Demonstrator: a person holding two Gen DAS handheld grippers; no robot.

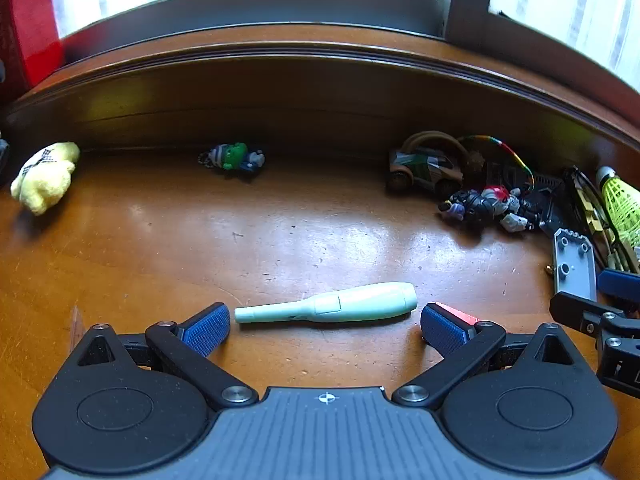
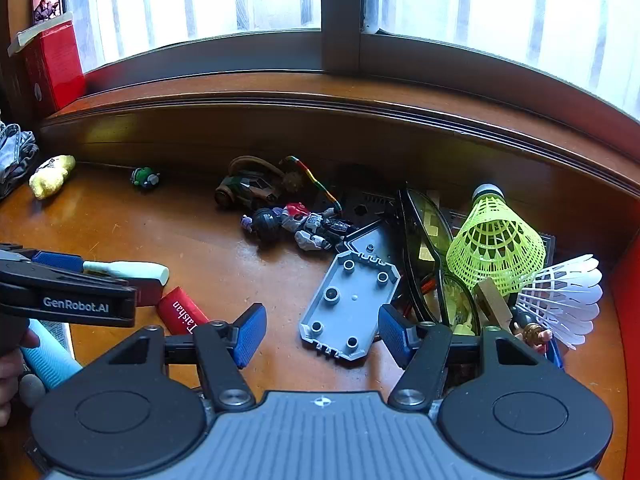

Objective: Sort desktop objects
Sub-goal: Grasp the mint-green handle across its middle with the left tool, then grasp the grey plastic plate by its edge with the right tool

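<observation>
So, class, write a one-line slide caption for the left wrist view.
Left gripper open, fingers flanking a mint-green pen lying on the wooden desk.

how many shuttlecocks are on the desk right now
2. The neon yellow shuttlecock stands cork-up on the clutter at the right. The white feather shuttlecock lies beside it, farther right. More could be hidden under that pile.

Mint-green pen-shaped tool lies flat on the wooden desk, thin tip left. Grey studded plate lies flat, studs up, beside the clutter.
</observation>
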